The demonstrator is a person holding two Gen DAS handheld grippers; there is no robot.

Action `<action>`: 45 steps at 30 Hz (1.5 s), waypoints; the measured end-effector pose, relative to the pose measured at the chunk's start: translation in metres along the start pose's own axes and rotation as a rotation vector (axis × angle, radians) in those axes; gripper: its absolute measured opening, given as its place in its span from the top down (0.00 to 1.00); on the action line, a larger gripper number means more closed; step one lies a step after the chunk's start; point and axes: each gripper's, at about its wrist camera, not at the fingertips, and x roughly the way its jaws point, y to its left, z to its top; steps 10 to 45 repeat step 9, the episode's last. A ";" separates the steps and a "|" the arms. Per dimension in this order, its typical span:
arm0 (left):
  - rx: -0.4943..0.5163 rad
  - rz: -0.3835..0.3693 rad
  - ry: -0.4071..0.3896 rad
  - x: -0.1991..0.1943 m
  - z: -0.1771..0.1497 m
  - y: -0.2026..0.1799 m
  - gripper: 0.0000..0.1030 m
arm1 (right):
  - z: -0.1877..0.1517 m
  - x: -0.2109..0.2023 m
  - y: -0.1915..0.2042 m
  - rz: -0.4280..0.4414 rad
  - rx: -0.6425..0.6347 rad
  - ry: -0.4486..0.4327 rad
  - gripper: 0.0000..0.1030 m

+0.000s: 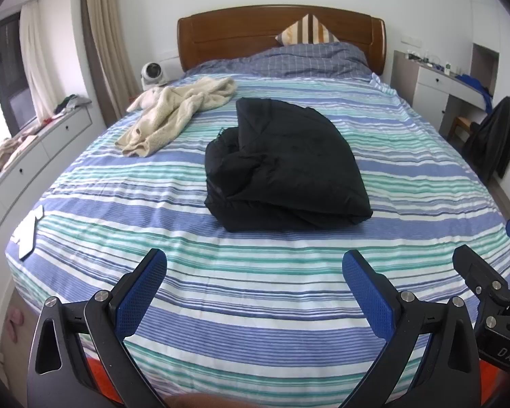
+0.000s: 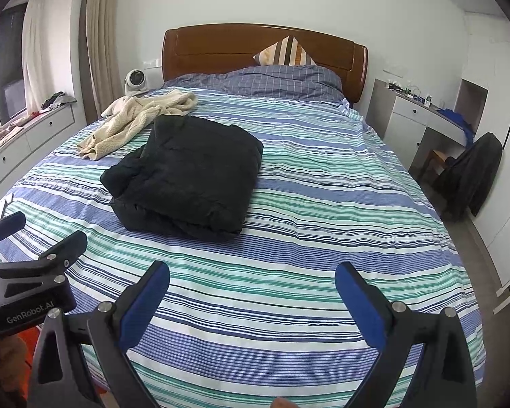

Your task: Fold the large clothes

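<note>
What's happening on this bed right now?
A person holds two grippers over a striped bed. The left gripper and right gripper are both open, holding nothing, near the foot of the bed. A black jacket lies folded into a bundle mid-bed, touched by neither gripper. A cream fleece garment lies crumpled beyond it, unfolded, likely next.

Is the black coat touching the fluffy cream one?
Cannot tell. Left view shows bedsheet between black coat and cream one; right view shows them meeting or overlapping.
</note>
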 end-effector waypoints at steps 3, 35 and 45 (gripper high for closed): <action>-0.015 -0.010 0.004 0.001 0.000 0.001 0.00 | -0.001 0.000 0.000 -0.001 0.001 0.003 0.03; -0.004 -0.001 -0.017 -0.002 0.000 -0.001 0.00 | -0.002 0.000 -0.003 0.002 0.009 0.006 0.03; -0.004 -0.001 -0.017 -0.002 0.000 -0.001 0.00 | -0.002 0.000 -0.003 0.002 0.009 0.006 0.03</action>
